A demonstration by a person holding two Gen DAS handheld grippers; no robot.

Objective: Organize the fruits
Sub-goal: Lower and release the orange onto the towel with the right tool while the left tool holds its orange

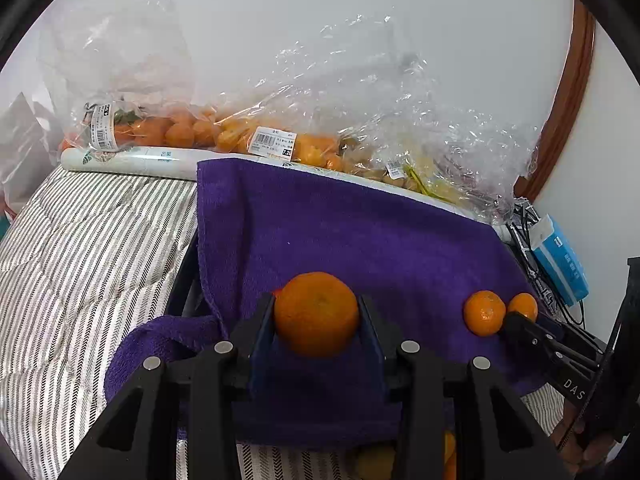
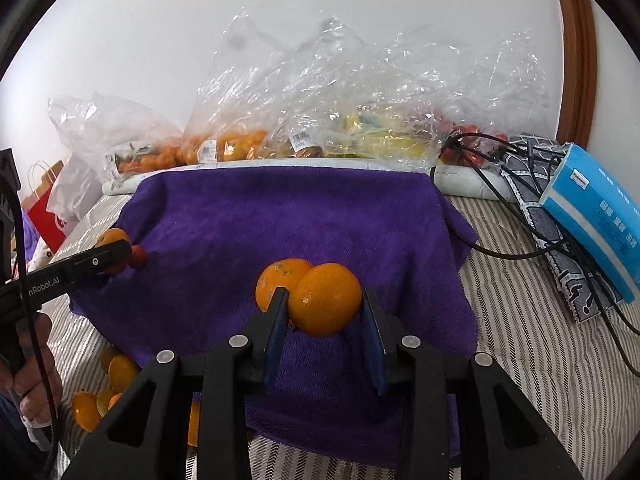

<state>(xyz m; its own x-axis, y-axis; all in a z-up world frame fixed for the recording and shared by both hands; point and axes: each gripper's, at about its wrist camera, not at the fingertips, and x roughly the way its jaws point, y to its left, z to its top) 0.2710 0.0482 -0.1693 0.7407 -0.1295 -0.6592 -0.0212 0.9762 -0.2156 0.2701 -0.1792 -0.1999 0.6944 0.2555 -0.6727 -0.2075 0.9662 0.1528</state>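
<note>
A purple towel (image 1: 360, 240) covers a raised surface on the bed; it also shows in the right wrist view (image 2: 280, 216). My left gripper (image 1: 318, 316) is shut on a large mandarin (image 1: 316, 314) just above the towel. My right gripper (image 2: 324, 308) is shut on a mandarin (image 2: 325, 300), with a second mandarin (image 2: 276, 278) touching it on the left. In the left wrist view these two mandarins (image 1: 484, 313) lie at the right gripper's tip (image 1: 516, 322). In the right wrist view, the left gripper (image 2: 116, 254) holds its fruit beside a small red fruit (image 2: 139, 257).
Clear plastic bags of oranges and other fruit (image 1: 240, 136) line the wall behind the towel (image 2: 320, 136). Several loose mandarins (image 2: 108, 384) lie on the striped bedding lower left. A blue tissue pack (image 2: 600, 216), black cables (image 2: 520, 208) and a red paper bag (image 2: 48, 216) flank the towel.
</note>
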